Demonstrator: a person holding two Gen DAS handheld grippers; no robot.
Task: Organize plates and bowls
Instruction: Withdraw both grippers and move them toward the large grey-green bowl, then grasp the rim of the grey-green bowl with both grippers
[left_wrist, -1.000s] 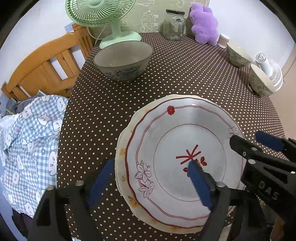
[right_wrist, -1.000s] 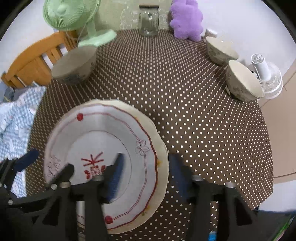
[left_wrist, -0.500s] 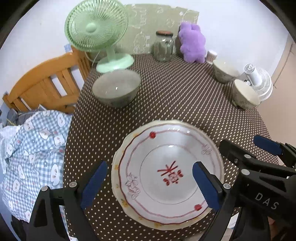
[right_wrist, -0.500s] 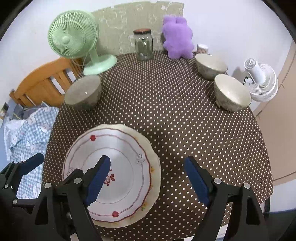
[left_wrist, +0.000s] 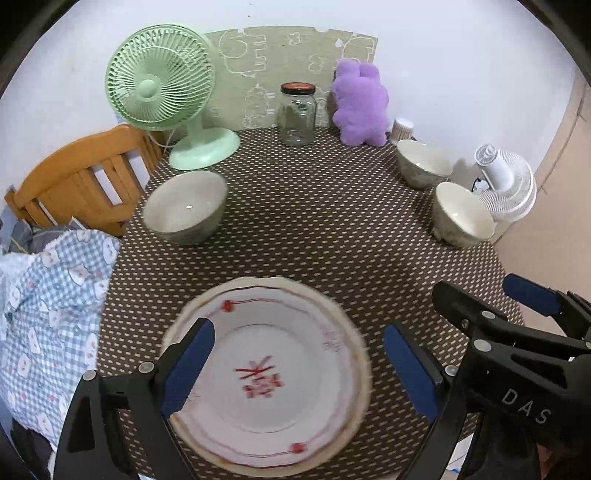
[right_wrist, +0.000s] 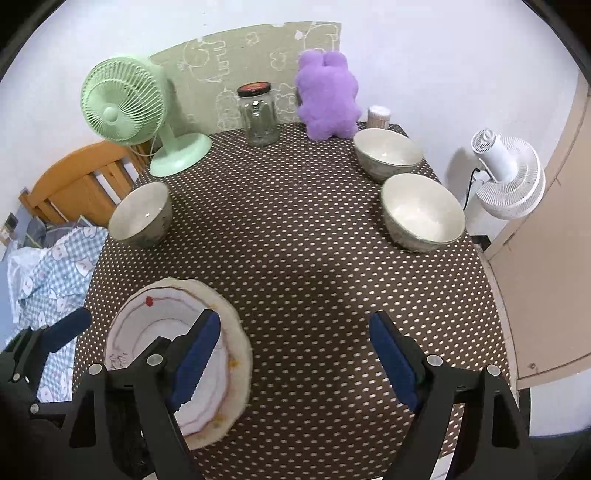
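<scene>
- Now two plates (left_wrist: 269, 373) are sitting stacked at the near edge of the table (left_wrist: 314, 229), the red-patterned one on top of a cream one.
- The left gripper (left_wrist: 295, 369) is hovering above the stack, its jaws standing wide and gripping nothing.
- The right gripper (right_wrist: 291, 358) is hanging over bare tablecloth just beside the stack, jaws likewise wide and holding nothing.
- One bowl (left_wrist: 184, 206) is resting by the left edge, near the green fan (left_wrist: 162, 88) at the far left corner.
- Two more bowls, one (right_wrist: 388, 153) behind the other (right_wrist: 423, 212), are sitting close together along the right edge.
- A glass jar (right_wrist: 258, 114) and a purple plush toy (right_wrist: 328, 96) are standing at the far edge.
</scene>
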